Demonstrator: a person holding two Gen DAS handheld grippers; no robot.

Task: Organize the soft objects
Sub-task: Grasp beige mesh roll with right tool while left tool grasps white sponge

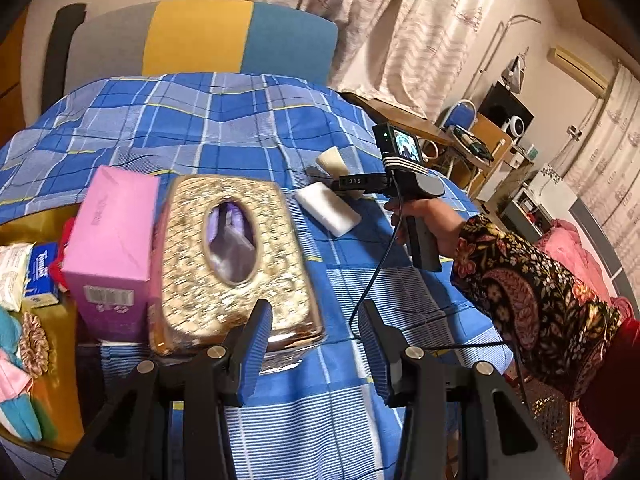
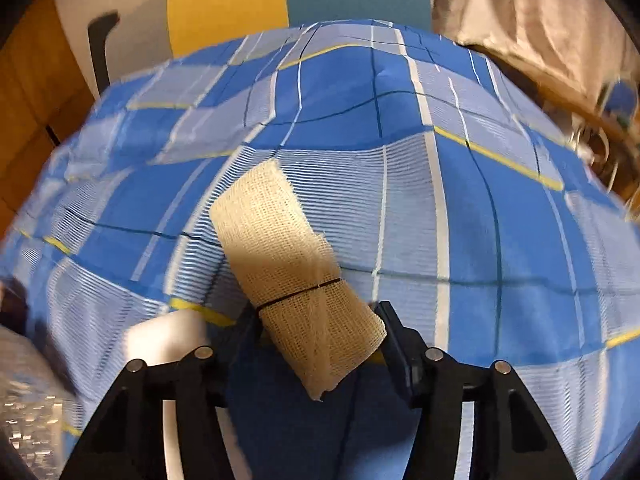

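A cream gauze roll [image 2: 280,248] tied with a black band lies slanted on the blue plaid cloth [image 2: 480,240]. Its near end sits between the pads of my right gripper [image 2: 318,312], which touch it on both sides. In the left wrist view that right gripper [image 1: 340,181] is held by a hand in a floral sleeve, beside the gauze roll [image 1: 331,162] and a white sponge [image 1: 328,208]. My left gripper [image 1: 314,316] stands open above the near right corner of a gold woven tissue box [image 1: 236,260], gripping nothing. The white sponge [image 2: 168,336] shows blurred left of the right gripper.
A pink box [image 1: 112,236] stands against the tissue box's left side. Further left lie a tissue pack [image 1: 40,276], a scrunchie [image 1: 34,344] and folded turquoise and pink cloths [image 1: 16,400]. A yellow-and-blue chair back [image 1: 240,36] rises behind. A black cable [image 1: 376,280] hangs from the right gripper.
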